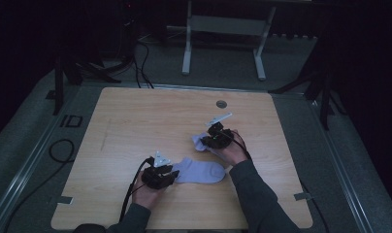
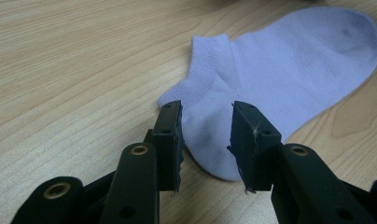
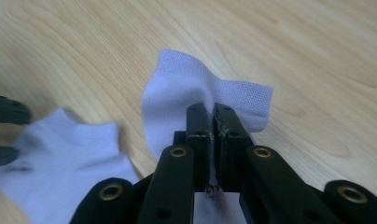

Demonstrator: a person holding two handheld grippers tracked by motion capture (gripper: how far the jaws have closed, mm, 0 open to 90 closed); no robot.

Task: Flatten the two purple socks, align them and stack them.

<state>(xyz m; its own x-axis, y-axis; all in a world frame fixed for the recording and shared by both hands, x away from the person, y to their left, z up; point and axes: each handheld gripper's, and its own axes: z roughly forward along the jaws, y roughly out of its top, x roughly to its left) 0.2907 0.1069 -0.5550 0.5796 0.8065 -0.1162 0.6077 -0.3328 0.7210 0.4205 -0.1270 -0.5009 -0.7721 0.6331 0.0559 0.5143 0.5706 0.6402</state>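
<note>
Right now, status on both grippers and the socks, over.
Right gripper shut on second sock's cuff. Left gripper open, jaws astride heel of flat sock, not pinching. Table around them bare.

Pale lavender socks on light wood-grain tabletop [image 1: 136, 121]

Both socks, flat sock [image 2: 289, 70] and pinched sock [image 3: 196, 88], are plain lavender; the jaws are black with brass-coloured rivets.

A dim room: grey carpet floor [image 1: 223, 63], a light wooden table [image 1: 136, 126], a white metal frame [image 1: 223, 29] beyond, black cables [image 1: 140, 63].
</note>
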